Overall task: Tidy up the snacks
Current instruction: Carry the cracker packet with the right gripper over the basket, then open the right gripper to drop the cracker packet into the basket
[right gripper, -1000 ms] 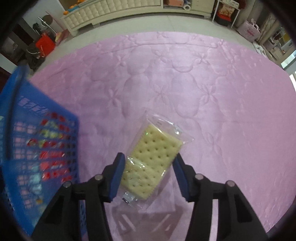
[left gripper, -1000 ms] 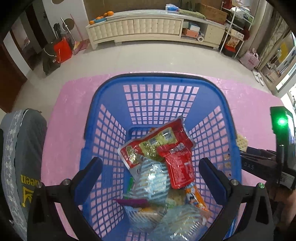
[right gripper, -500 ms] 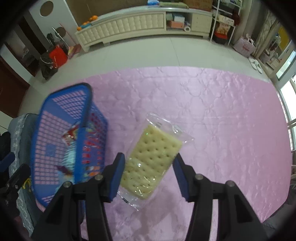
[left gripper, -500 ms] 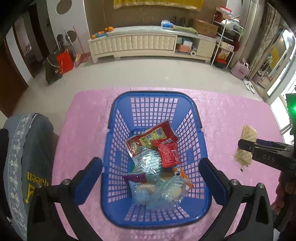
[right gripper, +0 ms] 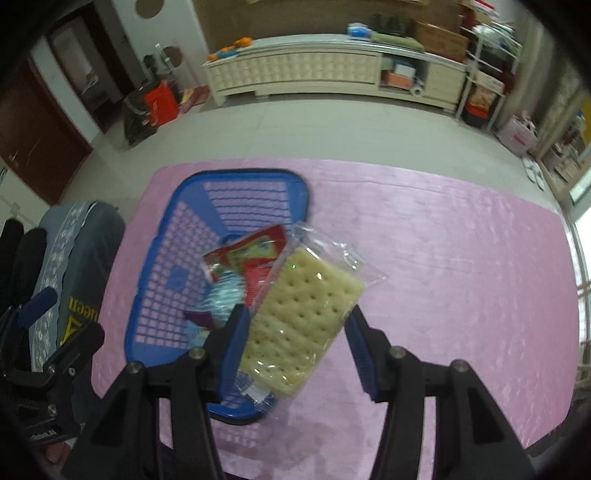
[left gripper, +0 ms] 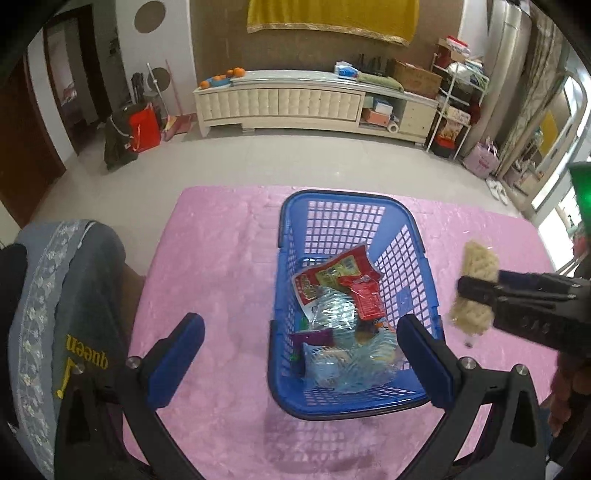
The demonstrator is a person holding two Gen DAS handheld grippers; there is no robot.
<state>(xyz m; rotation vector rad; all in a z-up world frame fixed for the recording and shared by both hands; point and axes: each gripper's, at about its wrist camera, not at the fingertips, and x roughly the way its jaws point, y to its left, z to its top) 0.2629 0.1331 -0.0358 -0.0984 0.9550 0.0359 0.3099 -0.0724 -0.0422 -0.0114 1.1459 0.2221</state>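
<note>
cracker pack [right gripper: 303, 317] now raised over basket [right gripper: 177, 258] | clamped in right tool [right gripper: 295, 350]

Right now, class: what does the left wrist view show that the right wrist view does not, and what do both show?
Only the left wrist view: the yellow wall hanging, and the left gripper open and empty.

Only the right wrist view: the cracker pack face-on, in its clear wrapper, between the right gripper pads.

Both: the blue basket of snacks on the pink tablecloth, and the cream cabinet.

Cracker pack above the basket's right side

Clear-wrapped pale cracker pack [right gripper: 306, 317] hangs tilted; the blue basket [left gripper: 284, 280] on pink cloth holds red and clear snack packets [left gripper: 334, 275].
</note>
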